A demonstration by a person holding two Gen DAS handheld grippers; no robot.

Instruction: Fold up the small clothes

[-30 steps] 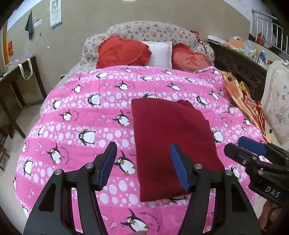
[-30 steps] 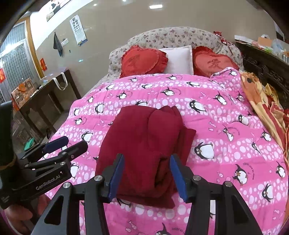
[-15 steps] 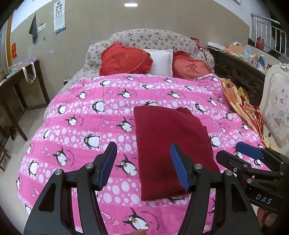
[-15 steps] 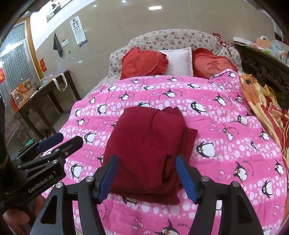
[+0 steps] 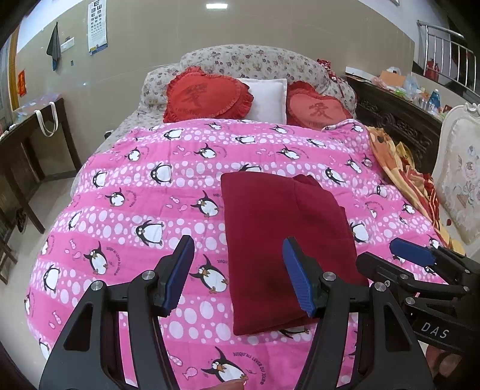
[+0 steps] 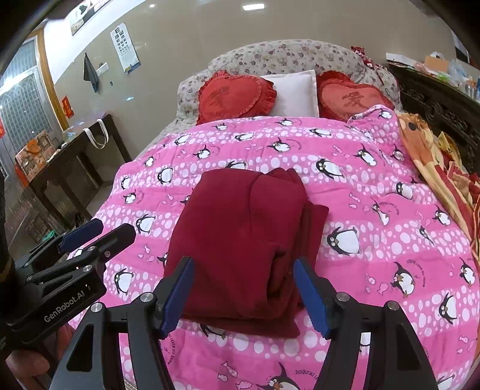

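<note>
Dark red garment folded on pink quilt, centre | soft, light, limp; pinch near-edge corners | left claw and right claw both apart, empty, above near edge

A bed under a pink penguin-print quilt fills a beige-walled room, with two red heart cushions and a white pillow against its floral headboard. An eye chart hangs on the wall above a dark wooden side table. A carved dark cabinet and a cream chair stand opposite. Ceiling lights glow; a barred window shows in the right wrist view.
</note>
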